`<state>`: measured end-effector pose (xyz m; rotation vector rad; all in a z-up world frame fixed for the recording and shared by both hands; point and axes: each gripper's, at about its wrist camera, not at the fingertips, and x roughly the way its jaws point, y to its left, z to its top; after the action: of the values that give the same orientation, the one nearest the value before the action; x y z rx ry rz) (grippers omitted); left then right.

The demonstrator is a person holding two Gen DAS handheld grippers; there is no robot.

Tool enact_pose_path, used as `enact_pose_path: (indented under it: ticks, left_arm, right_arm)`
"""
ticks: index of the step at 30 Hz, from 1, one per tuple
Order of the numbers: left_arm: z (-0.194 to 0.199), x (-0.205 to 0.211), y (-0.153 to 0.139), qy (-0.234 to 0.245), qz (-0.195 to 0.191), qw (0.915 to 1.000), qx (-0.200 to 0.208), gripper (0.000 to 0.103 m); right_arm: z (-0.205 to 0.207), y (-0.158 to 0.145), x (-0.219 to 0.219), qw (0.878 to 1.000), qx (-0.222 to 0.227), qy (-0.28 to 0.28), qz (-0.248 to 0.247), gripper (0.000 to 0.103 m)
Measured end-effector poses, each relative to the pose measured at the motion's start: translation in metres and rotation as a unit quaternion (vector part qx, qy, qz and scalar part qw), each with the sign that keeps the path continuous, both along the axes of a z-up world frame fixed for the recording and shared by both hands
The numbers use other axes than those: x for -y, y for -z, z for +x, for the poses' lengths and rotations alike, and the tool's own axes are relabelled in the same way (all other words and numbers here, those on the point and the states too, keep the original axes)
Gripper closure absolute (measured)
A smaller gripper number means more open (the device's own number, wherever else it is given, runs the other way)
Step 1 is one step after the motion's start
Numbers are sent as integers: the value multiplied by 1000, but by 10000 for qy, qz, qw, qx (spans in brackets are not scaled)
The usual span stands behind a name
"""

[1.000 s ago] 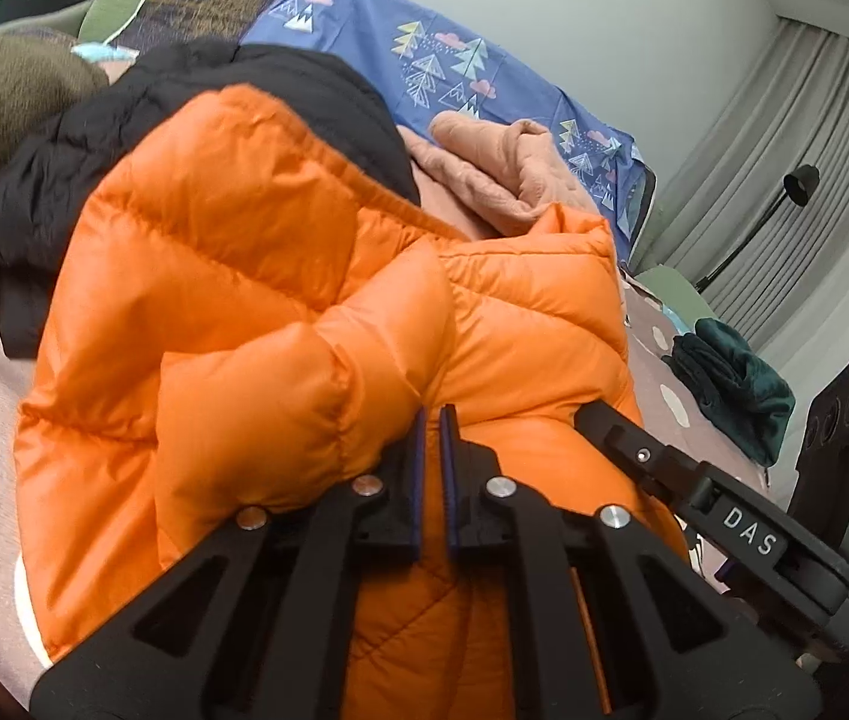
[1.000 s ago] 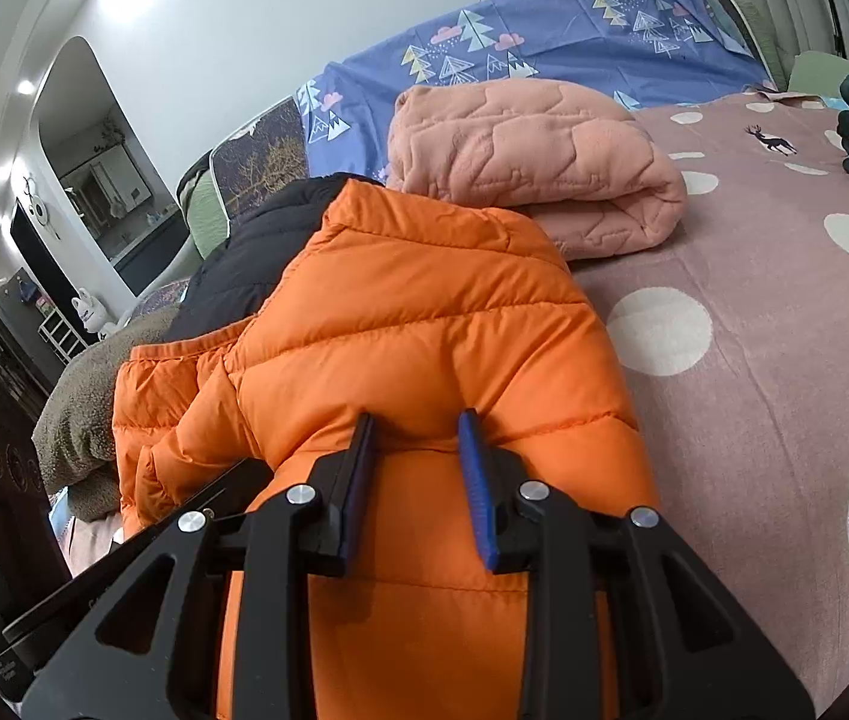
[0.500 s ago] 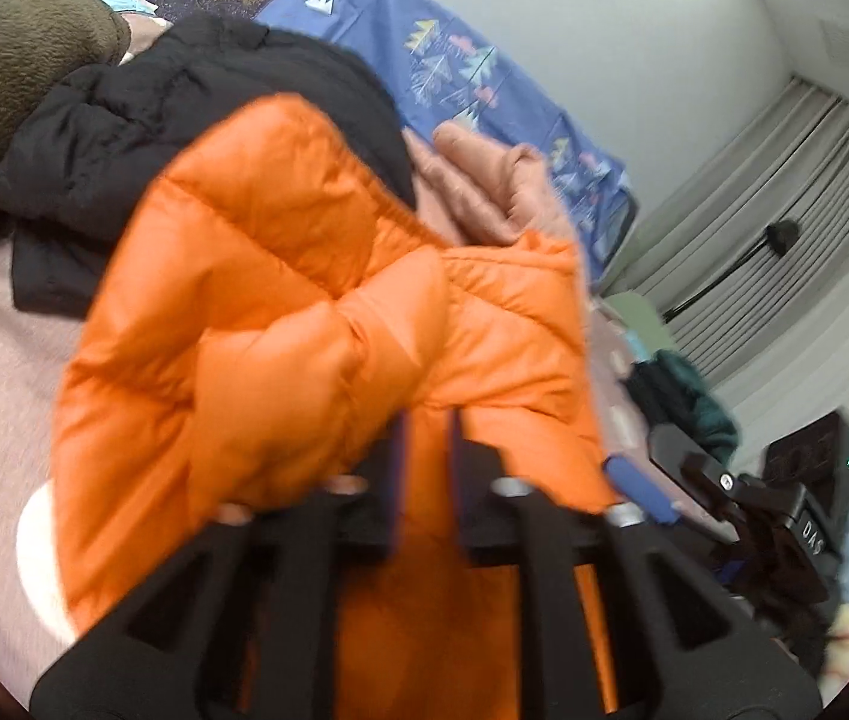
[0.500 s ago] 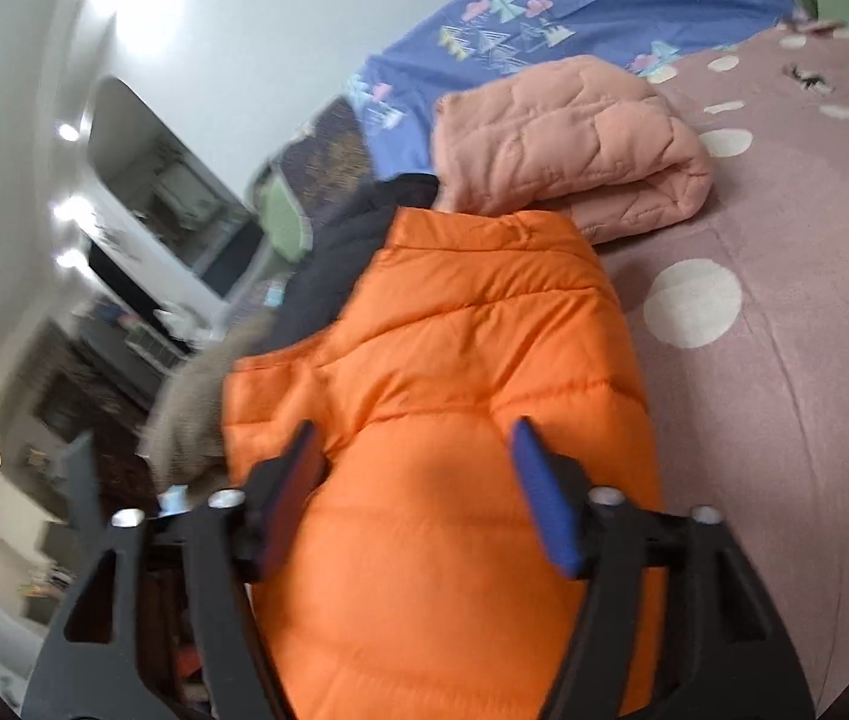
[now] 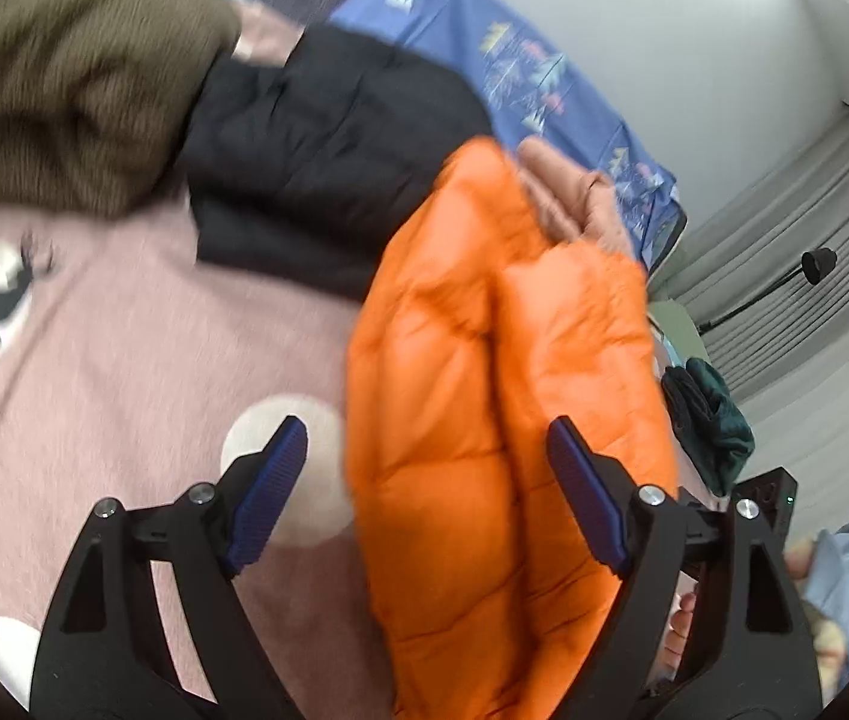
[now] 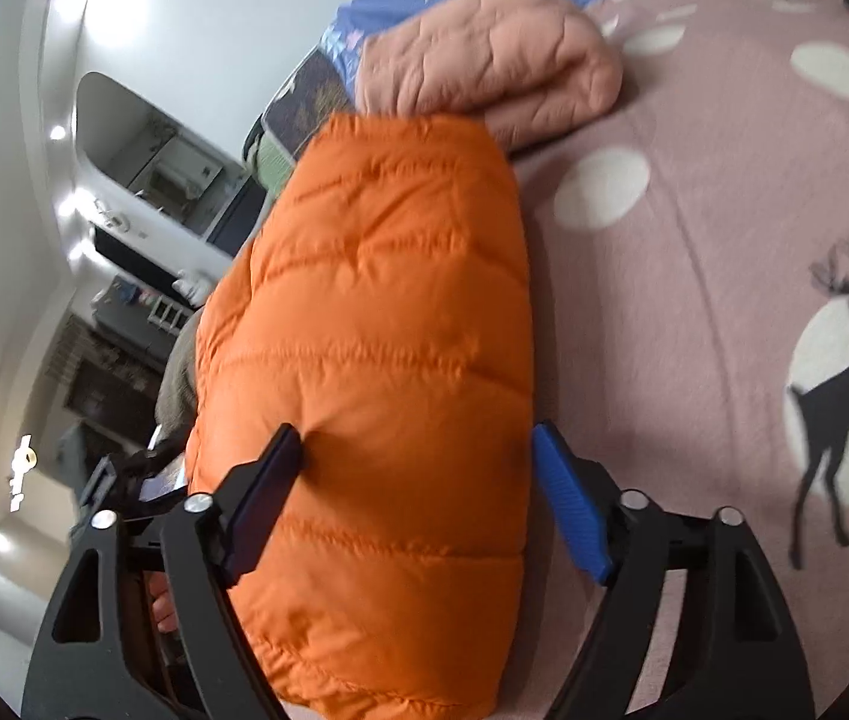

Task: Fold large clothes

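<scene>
A puffy orange down jacket (image 5: 502, 420) lies folded into a thick bundle on the pink bedspread (image 5: 124, 360). My left gripper (image 5: 424, 480) is open wide, its right finger against the bundle's side and its left finger over the spread. In the right wrist view the same jacket (image 6: 388, 360) fills the middle. My right gripper (image 6: 418, 486) is open wide with the bundle between its two fingers, holding nothing.
A black jacket (image 5: 316, 144) and an olive-brown fleece (image 5: 64, 78) lie behind the orange one. A folded pink quilted garment (image 6: 484, 54) sits beside it, by a blue patterned sheet (image 5: 520, 72). A dark green garment (image 5: 706, 420) lies at right.
Both grippers have opened wide; the left one let go of the orange fabric it pinched. Both cameras have tilted, and the left view has swung left over the bedspread.
</scene>
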<state>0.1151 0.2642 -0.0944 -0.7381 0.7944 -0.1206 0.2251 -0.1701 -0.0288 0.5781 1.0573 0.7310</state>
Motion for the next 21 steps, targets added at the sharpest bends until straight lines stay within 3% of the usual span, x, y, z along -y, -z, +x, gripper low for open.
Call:
enact_pose_path:
  ticks: [5, 11, 14, 18, 21]
  left_arm:
    - [8, 1, 28, 439, -809, 9956, -201, 18]
    - [16, 2, 45, 807, -1784, 9806, -4, 18]
    - [17, 0, 50, 960, -2274, 9689, 202, 16]
    - [13, -5, 62, 1149, -3022, 9447, 550, 13]
    - [10, -3, 59, 1306, -3044, 9405, 752, 9]
  right_arm:
    - [7, 11, -2, 9987, -310, -248, 321, 16]
    - [15, 25, -4, 9947, -605, -399, 727, 15]
    - [15, 26, -6, 9946, -589, -414, 749, 14]
    - [16, 25, -9, 9947, -588, -433, 724, 14]
    - [16, 23, -14, 9955, -530, -464, 634, 14]
